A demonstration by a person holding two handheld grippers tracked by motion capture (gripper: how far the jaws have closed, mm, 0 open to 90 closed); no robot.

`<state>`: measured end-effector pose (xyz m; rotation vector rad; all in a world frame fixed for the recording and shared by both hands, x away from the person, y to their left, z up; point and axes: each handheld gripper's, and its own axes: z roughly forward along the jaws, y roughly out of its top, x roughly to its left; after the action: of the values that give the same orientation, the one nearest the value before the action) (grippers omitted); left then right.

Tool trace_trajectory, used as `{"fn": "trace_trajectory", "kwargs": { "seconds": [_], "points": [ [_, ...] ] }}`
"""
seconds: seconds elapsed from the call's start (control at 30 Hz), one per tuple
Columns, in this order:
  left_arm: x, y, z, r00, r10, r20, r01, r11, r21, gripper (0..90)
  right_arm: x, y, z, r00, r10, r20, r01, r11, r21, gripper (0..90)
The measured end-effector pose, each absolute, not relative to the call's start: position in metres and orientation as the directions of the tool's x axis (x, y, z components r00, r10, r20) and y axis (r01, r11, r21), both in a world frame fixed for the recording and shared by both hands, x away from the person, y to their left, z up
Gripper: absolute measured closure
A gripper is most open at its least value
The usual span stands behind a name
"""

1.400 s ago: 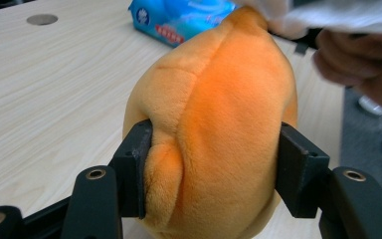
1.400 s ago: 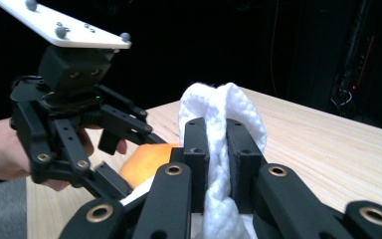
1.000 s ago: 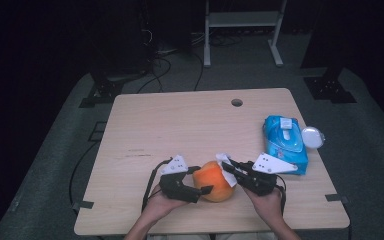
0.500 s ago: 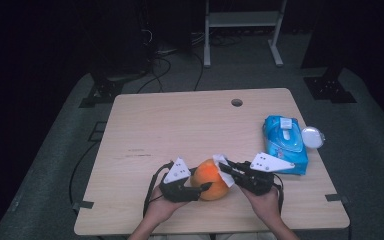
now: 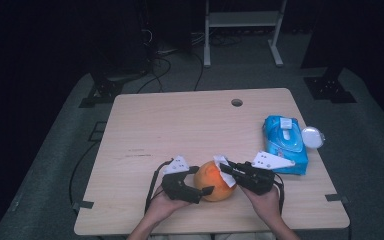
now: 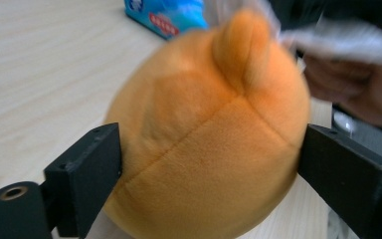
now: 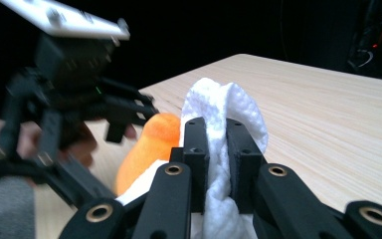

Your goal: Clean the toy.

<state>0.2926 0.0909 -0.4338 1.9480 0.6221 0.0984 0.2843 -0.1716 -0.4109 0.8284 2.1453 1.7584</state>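
At the near edge of the worktop [image 5: 145, 125], between the person's two hands, lies an orange plush toy [image 5: 215, 180], round with a small ear-like nub on top. The left tool [image 5: 200, 187] has just been opening its jaws; they now stand wide with the plush toy between them, one jaw at each flank, and from the left gripper view [image 6: 206, 164] the pads seem to rest at the fabric rather than squeeze it, though the blur there makes that hard to settle. The right tool [image 5: 230, 167] is clamped on a folded white wipe [image 7: 224, 124], which it holds at the toy's upper side, next to the nub. The toy looks light, soft and yielding, with a stitched seam across its body; it should dent under pressure and roll if pushed, so a hold across its widest middle, as the left jaws are placed, would likely steady it best for wiping. Farther off, near the right edge, a blue pack of wipes [image 5: 285, 142] lies flat, with a small white round lid [image 5: 312, 136] just beside it.
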Motion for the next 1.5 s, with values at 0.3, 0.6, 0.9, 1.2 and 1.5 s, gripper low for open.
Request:
{"fn": "trace_trajectory", "kwargs": {
  "seconds": [0.3, 0.6, 0.9, 1.2, 1.5],
  "points": [
    [0.280, 0.091, -0.422, 0.871, 0.491, -0.022, 0.241, -0.388, 0.890, 43.8, 0.278, -0.164, -0.404, -0.831, 0.539, 0.138, 0.233, 0.112, 0.966, 80.5],
    [0.278, 0.090, -0.419, 0.814, 0.577, 0.058, 0.231, -0.414, 0.880, 42.4, 0.276, -0.160, -0.405, -0.828, 0.544, 0.134, 0.234, 0.119, 0.965, 80.4],
    [0.280, 0.093, -0.419, 0.876, 0.471, -0.102, 0.284, -0.334, 0.899, 33.3, 0.294, -0.186, -0.421, -0.770, 0.592, 0.238, 0.337, 0.060, 0.939, 80.3],
    [0.284, 0.082, -0.429, 0.859, 0.510, -0.051, 0.285, -0.392, 0.875, 29.9, 0.277, -0.172, -0.403, -0.822, 0.553, 0.139, 0.242, 0.118, 0.963, 80.4],
    [0.284, 0.086, -0.424, 0.888, 0.436, -0.149, 0.317, -0.343, 0.884, 25.0, 0.289, -0.180, -0.421, -0.793, 0.586, 0.170, 0.315, 0.155, 0.936, 80.4]
  ]
}}
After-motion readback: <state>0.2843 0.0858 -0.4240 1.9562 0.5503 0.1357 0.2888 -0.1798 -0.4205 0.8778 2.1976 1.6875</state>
